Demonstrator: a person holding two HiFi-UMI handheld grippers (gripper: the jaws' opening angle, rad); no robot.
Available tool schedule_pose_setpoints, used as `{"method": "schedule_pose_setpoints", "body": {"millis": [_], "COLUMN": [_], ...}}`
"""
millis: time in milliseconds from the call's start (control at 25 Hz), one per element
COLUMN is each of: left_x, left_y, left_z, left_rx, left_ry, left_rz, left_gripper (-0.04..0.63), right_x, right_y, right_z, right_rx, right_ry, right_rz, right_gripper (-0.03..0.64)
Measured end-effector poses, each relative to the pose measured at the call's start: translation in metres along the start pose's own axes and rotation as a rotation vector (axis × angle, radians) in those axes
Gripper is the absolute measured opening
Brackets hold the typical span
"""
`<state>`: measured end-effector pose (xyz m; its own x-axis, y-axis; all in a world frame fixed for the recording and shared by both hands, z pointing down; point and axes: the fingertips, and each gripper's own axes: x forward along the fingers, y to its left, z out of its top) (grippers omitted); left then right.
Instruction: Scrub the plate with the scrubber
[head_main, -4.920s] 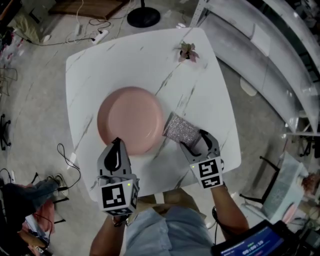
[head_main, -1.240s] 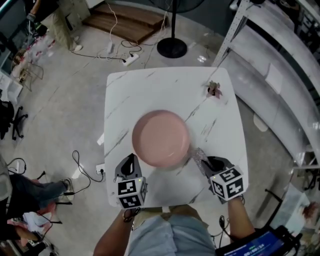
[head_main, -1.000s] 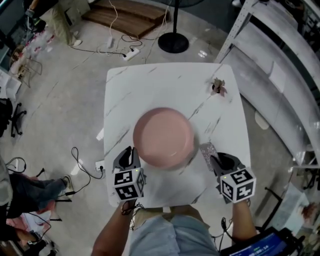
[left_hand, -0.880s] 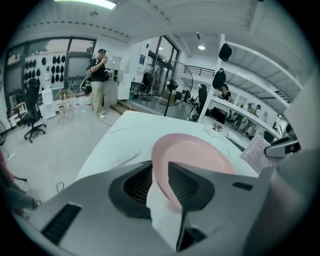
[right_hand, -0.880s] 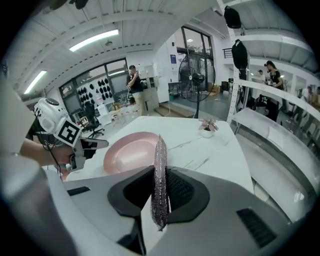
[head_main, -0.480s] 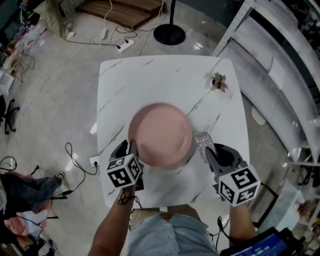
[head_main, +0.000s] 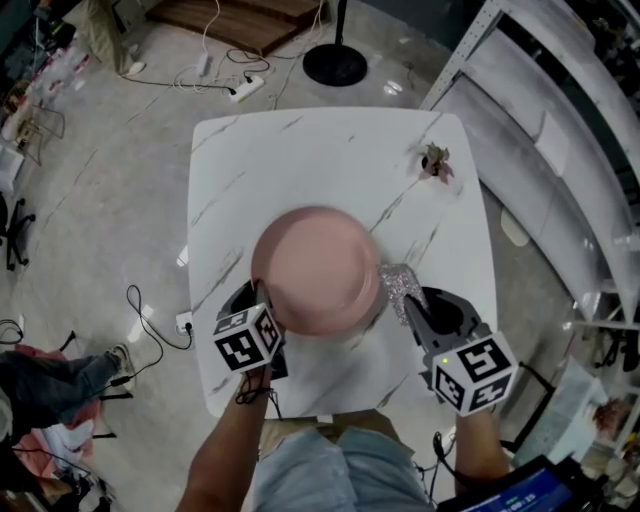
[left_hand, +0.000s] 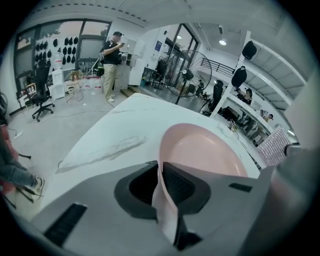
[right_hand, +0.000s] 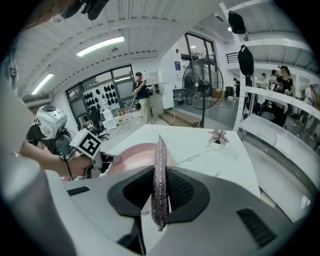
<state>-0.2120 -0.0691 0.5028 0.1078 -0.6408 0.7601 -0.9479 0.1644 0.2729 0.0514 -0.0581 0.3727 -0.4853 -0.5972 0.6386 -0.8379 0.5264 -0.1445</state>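
Steady the pink plate (head_main: 315, 265), mid marble table (head_main: 330, 160), with the left gripper (left_hand: 161, 187) clamped on its near rim; swing the sparkly scrubber (head_main: 398, 283), pinched in the right gripper (right_hand: 160, 190) beside it, flat onto its face.

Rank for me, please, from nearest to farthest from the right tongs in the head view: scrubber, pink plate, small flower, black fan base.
1. Scrubber, clamped in the right tongs.
2. Pink plate, just left of them, on the table.
3. Small flower, near its far right corner.
4. Black fan base, on the floor beyond.
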Motion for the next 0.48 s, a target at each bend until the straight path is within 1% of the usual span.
{"method": "schedule_pose_setpoints", "body": {"millis": [120,200,320,480], "left_x": [-0.001,-0.004,-0.013,-0.025], "left_y": [0.0,-0.002,-0.008,-0.023], "left_z": [0.002,0.007,0.02,0.039], "left_rx": [-0.023,-0.018,0.029,0.127], "left_ry": [0.0,-0.015,-0.05,-0.097], "left_rz": [-0.004,-0.004,-0.005,-0.012], "left_gripper": [0.03,0.028,0.02,0.018], "right_x": [0.0,0.0,0.002,0.008], "right_y": [0.001,0.002,0.005,0.01], "right_z": [0.003,0.005,0.008,0.013], "right_rx": [0.003,0.005,0.006,0.01], "right_ry": [-0.009,-0.016,-0.027,-0.048], "right_rz": [0.002,0.005,0.012,0.03], "right_gripper": [0.081,0.081,0.081,0.081]}}
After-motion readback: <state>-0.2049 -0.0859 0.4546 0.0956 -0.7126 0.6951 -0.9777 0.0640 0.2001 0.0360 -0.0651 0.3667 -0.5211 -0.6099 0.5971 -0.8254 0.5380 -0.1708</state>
